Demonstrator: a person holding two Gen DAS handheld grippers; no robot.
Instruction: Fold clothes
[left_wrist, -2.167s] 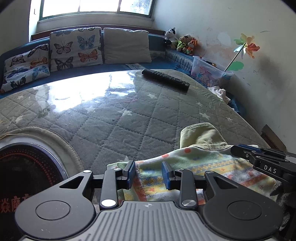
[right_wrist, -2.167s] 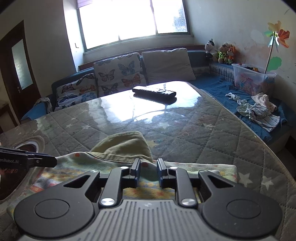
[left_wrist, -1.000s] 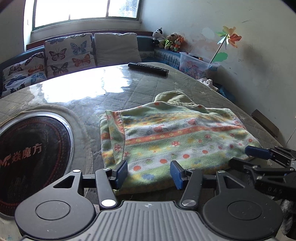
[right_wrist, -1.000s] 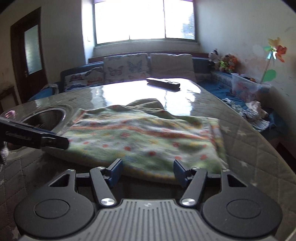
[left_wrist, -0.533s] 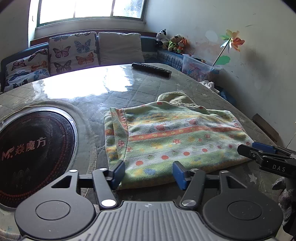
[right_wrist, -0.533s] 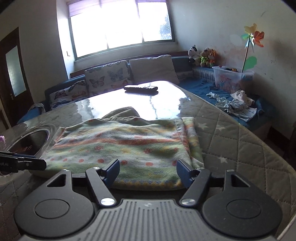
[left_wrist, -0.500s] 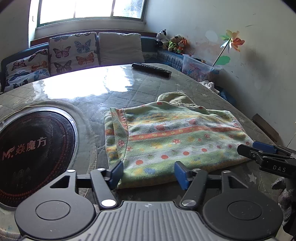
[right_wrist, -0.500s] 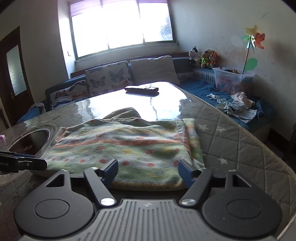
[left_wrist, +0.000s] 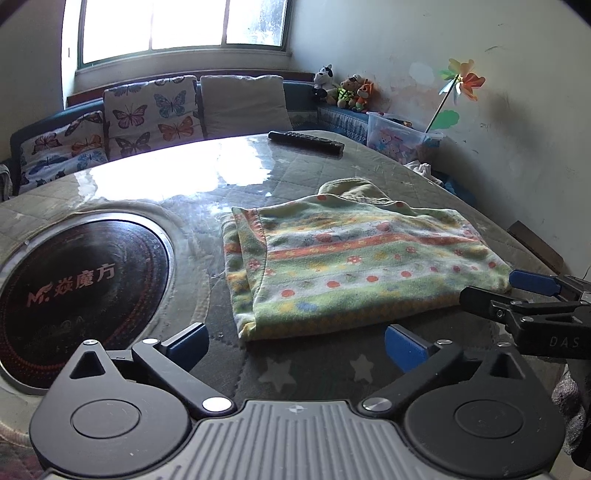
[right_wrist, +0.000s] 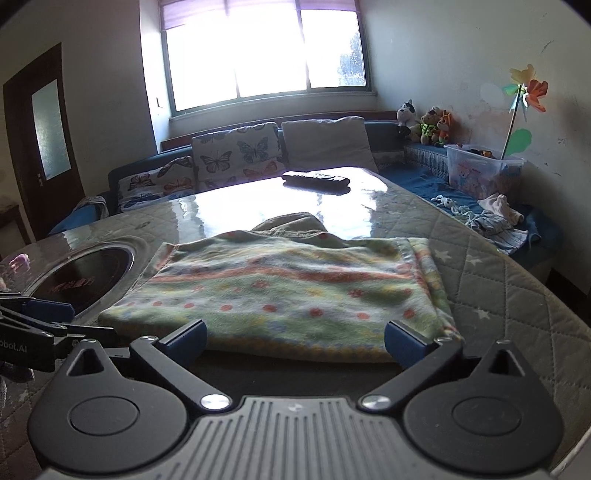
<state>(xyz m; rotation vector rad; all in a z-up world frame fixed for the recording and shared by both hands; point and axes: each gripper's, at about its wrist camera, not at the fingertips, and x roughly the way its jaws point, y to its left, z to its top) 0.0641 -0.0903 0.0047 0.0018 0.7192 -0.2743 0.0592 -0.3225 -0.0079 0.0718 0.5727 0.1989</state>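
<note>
A folded fleece garment (left_wrist: 351, 266) with green and orange stripes and red dots lies flat on the quilted table, an olive part poking out at its far side. My left gripper (left_wrist: 295, 341) hovers just short of its near left corner. Its jaws are opening wide and only bare table mat lies between them. My right gripper (right_wrist: 295, 336) faces the garment (right_wrist: 288, 288) from the near edge. Its jaws are opening too, and the pads press on nothing. Each gripper shows in the other's view: the right gripper (left_wrist: 517, 291) and the left gripper (right_wrist: 48, 314).
A round black induction hob (left_wrist: 74, 288) is sunk into the table left of the garment. A remote control (left_wrist: 306, 142) lies at the far side. Cushions, a plastic toy box (right_wrist: 480, 170) and loose clothes (right_wrist: 495, 218) sit on the bench beyond the table's right edge.
Both grippers have let go of the garment and drawn back toward the near edge. Their jaws have spread much wider. The garment now lies flat and folded.
</note>
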